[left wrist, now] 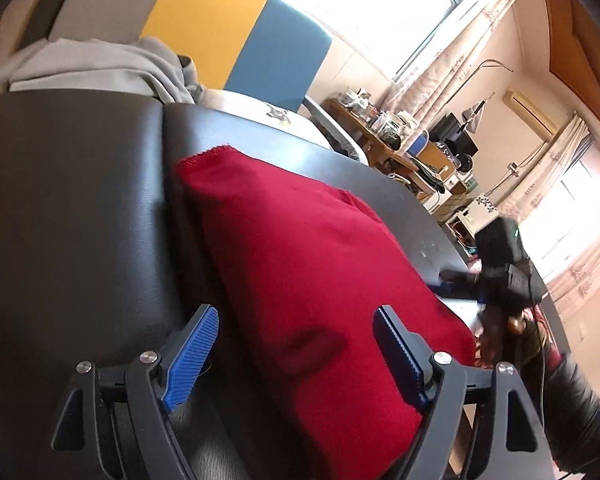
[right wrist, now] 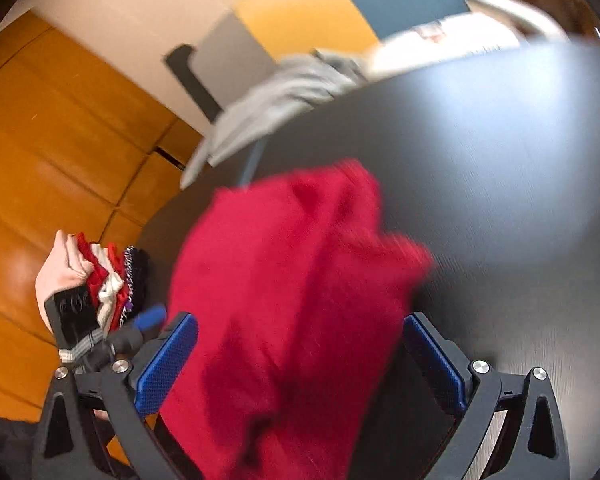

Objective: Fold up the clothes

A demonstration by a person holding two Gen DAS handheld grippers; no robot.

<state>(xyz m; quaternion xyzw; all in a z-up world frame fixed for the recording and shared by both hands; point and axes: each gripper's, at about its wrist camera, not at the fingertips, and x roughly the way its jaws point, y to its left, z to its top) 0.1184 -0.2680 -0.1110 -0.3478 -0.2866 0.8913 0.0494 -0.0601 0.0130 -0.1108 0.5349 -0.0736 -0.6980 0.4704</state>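
A folded red garment (left wrist: 300, 248) lies on the black table (left wrist: 68, 208). In the left wrist view my left gripper (left wrist: 296, 344) hovers over its near end. The jaws are open, the blue pads (left wrist: 192, 356) stand wide apart, and the cloth passes under and between them. In the right wrist view the same red garment (right wrist: 292, 280), blurred, fills the gap of my right gripper (right wrist: 300, 360). Its jaws are open too, with neither pad pressing the cloth. The other hand-held gripper (left wrist: 500, 268) shows at the garment's right side.
A crumpled grey garment (left wrist: 100, 68) lies at the table's far edge, in front of a yellow and blue panel (left wrist: 236, 28). A cluttered desk (left wrist: 384, 132) stands by the windows. In the right wrist view a person's hand (right wrist: 56, 276) shows against an orange wooden wall (right wrist: 60, 152).
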